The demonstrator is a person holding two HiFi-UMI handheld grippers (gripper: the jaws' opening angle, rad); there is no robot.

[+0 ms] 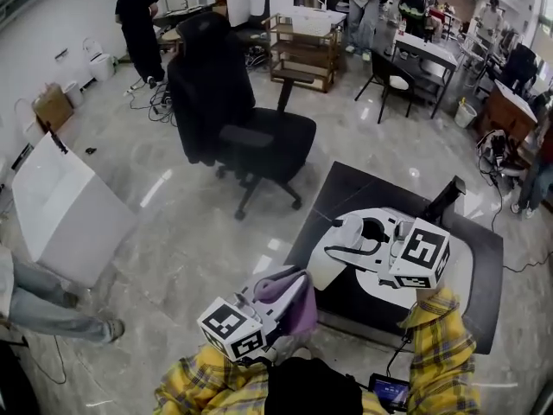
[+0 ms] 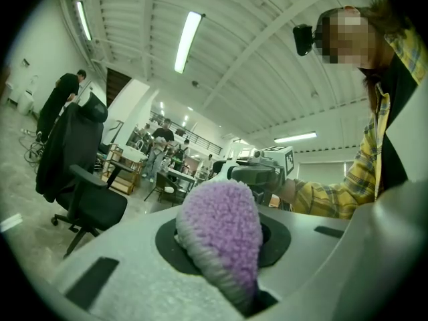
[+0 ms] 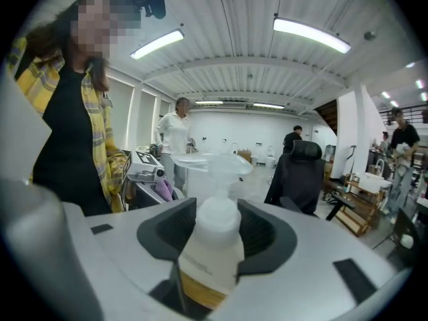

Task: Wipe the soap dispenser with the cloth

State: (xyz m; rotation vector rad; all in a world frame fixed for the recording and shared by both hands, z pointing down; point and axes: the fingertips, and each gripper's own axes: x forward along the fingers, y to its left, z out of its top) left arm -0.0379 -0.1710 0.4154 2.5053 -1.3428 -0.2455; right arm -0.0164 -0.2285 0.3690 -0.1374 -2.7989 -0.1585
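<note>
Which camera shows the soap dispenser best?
Right gripper view: the white plastic pump soap dispenser fills its centre, between the jaws of the right hand-held gripper. Head view shows it small from above; left gripper view hardly at all.

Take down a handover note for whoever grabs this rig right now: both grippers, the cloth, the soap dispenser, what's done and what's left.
Left gripper: shut on the purple cloth, which sticks out past the jaws.
Right gripper: shut on the soap dispenser, pump end pointing away, over the dark table.
Done: both things gripped; cloth and dispenser apart.
Left: bring the cloth to the dispenser and wipe it.
</note>
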